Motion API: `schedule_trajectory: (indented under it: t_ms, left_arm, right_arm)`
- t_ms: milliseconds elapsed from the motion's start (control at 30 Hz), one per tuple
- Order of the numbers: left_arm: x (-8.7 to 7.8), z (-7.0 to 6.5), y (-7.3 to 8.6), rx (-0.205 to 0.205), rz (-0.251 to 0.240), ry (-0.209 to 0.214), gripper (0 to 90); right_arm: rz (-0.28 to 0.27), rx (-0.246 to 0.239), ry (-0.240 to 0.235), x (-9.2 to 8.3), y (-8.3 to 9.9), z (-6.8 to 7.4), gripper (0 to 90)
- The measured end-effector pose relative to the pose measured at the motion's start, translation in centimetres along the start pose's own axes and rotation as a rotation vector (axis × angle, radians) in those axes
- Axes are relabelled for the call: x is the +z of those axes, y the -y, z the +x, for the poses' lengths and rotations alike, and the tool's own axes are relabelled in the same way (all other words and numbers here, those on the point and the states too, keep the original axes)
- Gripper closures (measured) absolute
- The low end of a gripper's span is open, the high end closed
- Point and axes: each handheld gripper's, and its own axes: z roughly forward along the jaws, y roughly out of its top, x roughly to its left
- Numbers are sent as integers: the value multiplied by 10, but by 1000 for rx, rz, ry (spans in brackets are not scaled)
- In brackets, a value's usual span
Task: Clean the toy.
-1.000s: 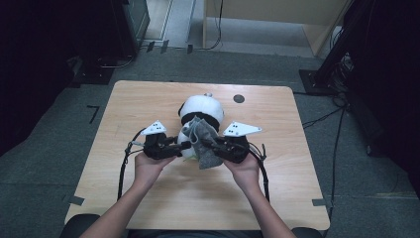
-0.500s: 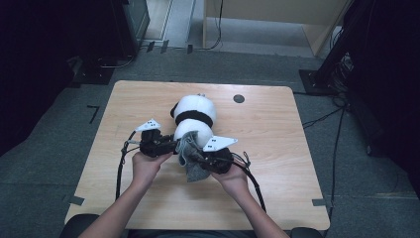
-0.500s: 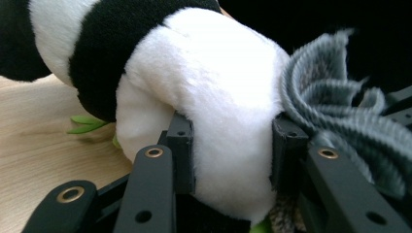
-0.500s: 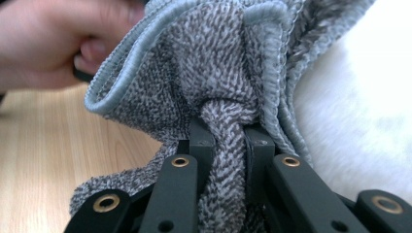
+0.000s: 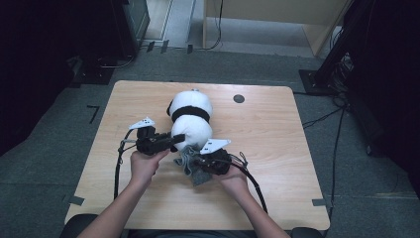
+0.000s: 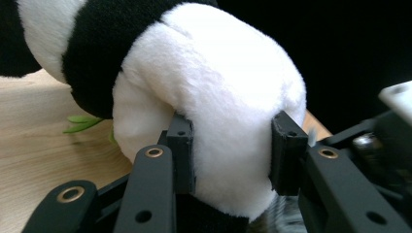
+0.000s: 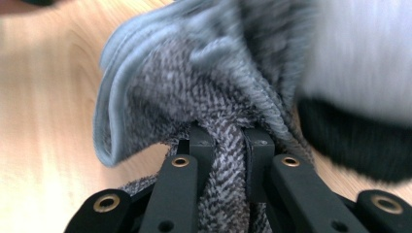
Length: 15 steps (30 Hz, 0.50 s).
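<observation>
A black-and-white panda plush (image 5: 190, 116) lies on the wooden table (image 5: 277, 148), lengthwise away from me. My left gripper (image 5: 178, 138) is clamped on its white near end; in the left gripper view both jaws press into the plush (image 6: 209, 87) from either side, around my left gripper (image 6: 233, 155). My right gripper (image 5: 195, 162) sits just in front of the plush, shut on a grey knitted cloth (image 5: 190, 171). In the right gripper view the bunched cloth (image 7: 194, 82) rises from between the jaws of my right gripper (image 7: 228, 145), with blurred plush at the right.
A small round black hole (image 5: 238, 98) is in the table's far right part. A green leaf-shaped bit (image 6: 82, 121) pokes out under the plush. Cables trail from both grippers toward the near edge. Dark floor and stands surround the table.
Both grippers have moved left and toward the person. The grey cloth has come down off the plush's near end with the right gripper. The plush shifted slightly left.
</observation>
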Motion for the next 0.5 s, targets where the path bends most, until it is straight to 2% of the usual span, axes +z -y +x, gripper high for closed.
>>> schedule_trajectory:
  t_ms: [100,200,500]
  left_arm:
    - [-1,0,0,8,8,-3,615]
    - [-1,1,0,12,14,-3,615]
    - [-4,1,-2,39,27,7,615]
  right_arm:
    - [2,26,20,-1,4,-10,797]
    - [-7,76,25,-7,7,-22,797]
    - [-6,158,120,-23,16,-47,797]
